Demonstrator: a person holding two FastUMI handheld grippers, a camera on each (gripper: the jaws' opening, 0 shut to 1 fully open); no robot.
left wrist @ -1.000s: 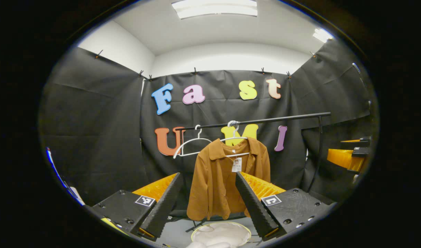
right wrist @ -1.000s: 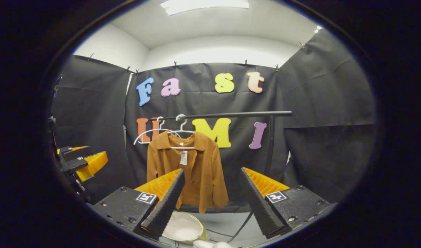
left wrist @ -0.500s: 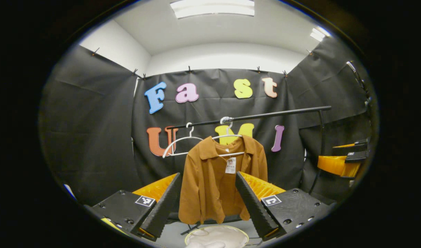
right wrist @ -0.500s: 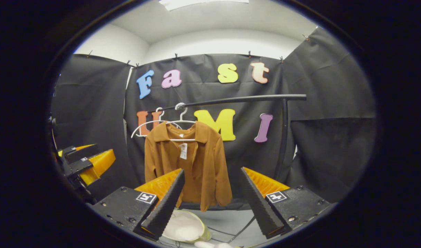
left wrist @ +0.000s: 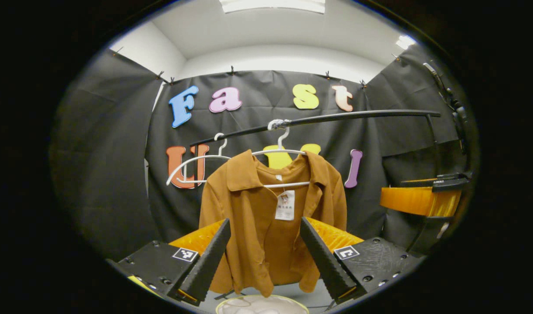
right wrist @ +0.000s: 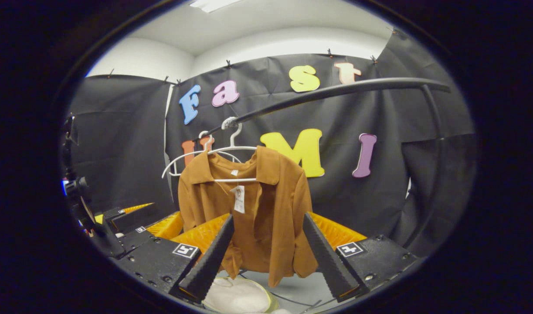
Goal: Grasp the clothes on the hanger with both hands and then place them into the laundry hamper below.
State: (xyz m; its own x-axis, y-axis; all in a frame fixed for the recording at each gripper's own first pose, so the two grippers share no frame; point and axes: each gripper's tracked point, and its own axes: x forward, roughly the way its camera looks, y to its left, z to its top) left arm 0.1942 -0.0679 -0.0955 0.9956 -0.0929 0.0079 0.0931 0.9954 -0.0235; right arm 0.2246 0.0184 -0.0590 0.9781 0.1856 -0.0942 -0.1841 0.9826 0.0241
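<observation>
shirts: 1, brown shirt [left wrist: 270,226] [right wrist: 253,213], mid-frame in both views, on the front hanger, paper tag [left wrist: 285,205] [right wrist: 239,199] at the collar.
hangers: 2, white. One [left wrist: 280,172] [right wrist: 231,163] carries the shirt; one bare hanger [left wrist: 192,168] [right wrist: 183,159] to its left. Both hook on the rail.
rail: 1, black rail [left wrist: 349,117] [right wrist: 336,90] across the upper half, post at its right end.
hamper: 1, pale round hamper [left wrist: 262,304] [right wrist: 238,296] at bottom centre, under the shirt hem.
left gripper [left wrist: 264,257]: fingers spread wide, holding nothing; shirt body seen in the gap, no contact visible.
right gripper [right wrist: 268,255]: fingers spread wide, nothing held; shirt hem seen between them, no contact visible.
vs 0.5 s ago: shirt, hangers and rail bigger in both views; rail higher in frame, steeper in right gripper view; hamper cut lower at the bottom edge in left gripper view.
left gripper view extra: right gripper at right edge.
right gripper view extra: left gripper at lower left, beside own left finger.
</observation>
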